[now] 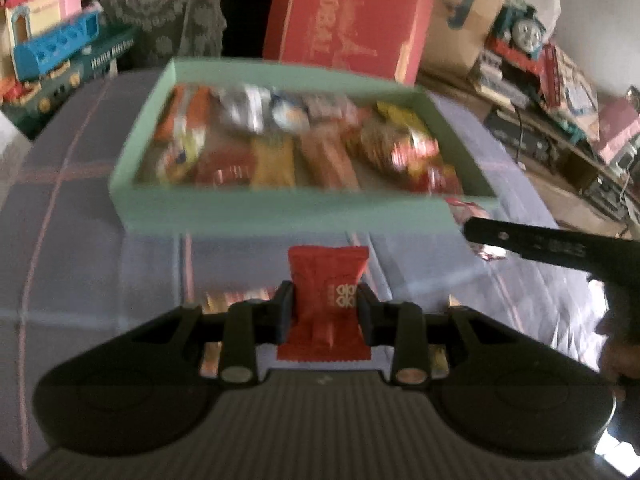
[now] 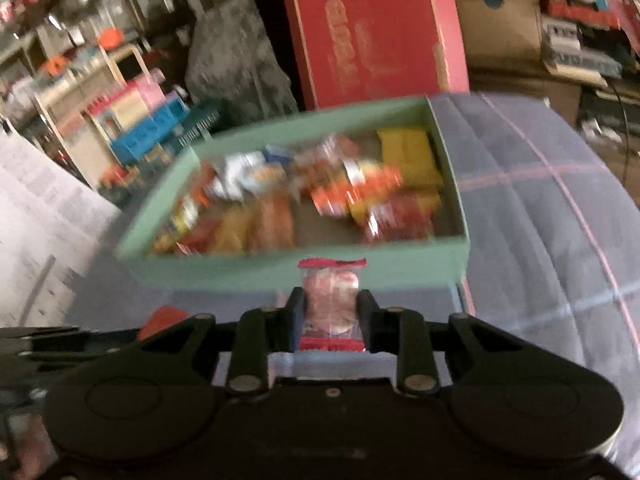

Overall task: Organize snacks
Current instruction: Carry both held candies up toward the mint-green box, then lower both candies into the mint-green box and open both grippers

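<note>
With the left gripper [image 1: 325,306] clamping a red packet [image 1: 326,280] and the right gripper [image 2: 330,308] a clear-wrapped sweet [image 2: 330,300], carry both above the green box's [image 1: 280,210] near wall before letting go.

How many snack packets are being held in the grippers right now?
2. The left gripper clamps a red snack packet; the right gripper clamps a clear packet with red ends. Both are short of the green box; others on the cloth may be hidden.
</note>
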`<action>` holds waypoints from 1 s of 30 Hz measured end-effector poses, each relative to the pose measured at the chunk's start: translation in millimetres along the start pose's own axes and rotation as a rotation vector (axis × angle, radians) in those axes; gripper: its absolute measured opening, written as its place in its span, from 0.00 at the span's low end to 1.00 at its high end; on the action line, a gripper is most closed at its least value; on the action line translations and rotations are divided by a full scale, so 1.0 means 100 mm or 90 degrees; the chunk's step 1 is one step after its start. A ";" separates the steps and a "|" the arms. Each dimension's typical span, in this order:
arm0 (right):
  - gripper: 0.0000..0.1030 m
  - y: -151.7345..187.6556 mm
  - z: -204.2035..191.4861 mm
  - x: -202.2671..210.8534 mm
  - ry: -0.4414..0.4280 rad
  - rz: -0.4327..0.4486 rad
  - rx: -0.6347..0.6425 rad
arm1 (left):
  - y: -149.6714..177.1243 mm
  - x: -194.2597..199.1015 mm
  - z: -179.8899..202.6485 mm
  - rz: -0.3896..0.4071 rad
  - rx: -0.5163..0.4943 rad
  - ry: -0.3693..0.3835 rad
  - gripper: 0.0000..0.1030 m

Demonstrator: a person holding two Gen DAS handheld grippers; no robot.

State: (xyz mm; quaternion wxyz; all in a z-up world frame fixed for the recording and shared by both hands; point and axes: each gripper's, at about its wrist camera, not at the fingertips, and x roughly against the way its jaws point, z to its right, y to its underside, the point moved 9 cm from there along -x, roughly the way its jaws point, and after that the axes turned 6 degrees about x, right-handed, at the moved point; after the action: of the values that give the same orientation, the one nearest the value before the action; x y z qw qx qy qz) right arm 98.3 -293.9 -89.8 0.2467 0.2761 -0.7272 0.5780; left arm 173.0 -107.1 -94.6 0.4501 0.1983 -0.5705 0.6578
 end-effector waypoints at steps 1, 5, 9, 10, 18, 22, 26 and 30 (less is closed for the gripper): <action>0.26 -0.09 -0.02 0.01 -0.005 0.009 0.000 | -0.13 0.01 -0.01 0.012 0.000 -0.003 0.31; 0.26 -0.46 -0.05 -0.05 -0.031 0.030 -0.015 | -0.59 -0.03 0.00 0.047 0.004 -0.003 0.32; 0.27 -0.71 -0.08 -0.19 -0.033 0.040 -0.008 | -0.94 -0.17 0.04 0.059 0.011 0.000 0.32; 0.28 -0.76 -0.09 -0.24 -0.034 0.040 -0.008 | -1.00 -0.22 0.06 0.059 0.011 -0.003 0.32; 1.00 -0.87 -0.08 -0.25 -0.027 0.078 -0.014 | -1.05 -0.48 -0.06 0.053 0.037 -0.058 0.95; 1.00 -0.81 -0.06 -0.23 -0.025 0.063 -0.015 | -0.93 -0.50 -0.14 0.033 0.049 -0.072 0.99; 1.00 -0.72 -0.07 -0.18 -0.025 0.052 -0.020 | -0.81 -0.43 -0.17 0.025 0.056 -0.075 1.00; 1.00 -0.65 -0.12 -0.09 -0.038 0.042 -0.010 | -0.72 -0.33 -0.16 0.022 0.057 -0.077 1.00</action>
State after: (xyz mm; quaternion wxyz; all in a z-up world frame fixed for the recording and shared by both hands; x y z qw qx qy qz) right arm 149.6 -292.9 -47.2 0.2078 0.2668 -0.7475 0.5717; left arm 253.0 -108.0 -82.8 0.3939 0.2475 -0.5696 0.6776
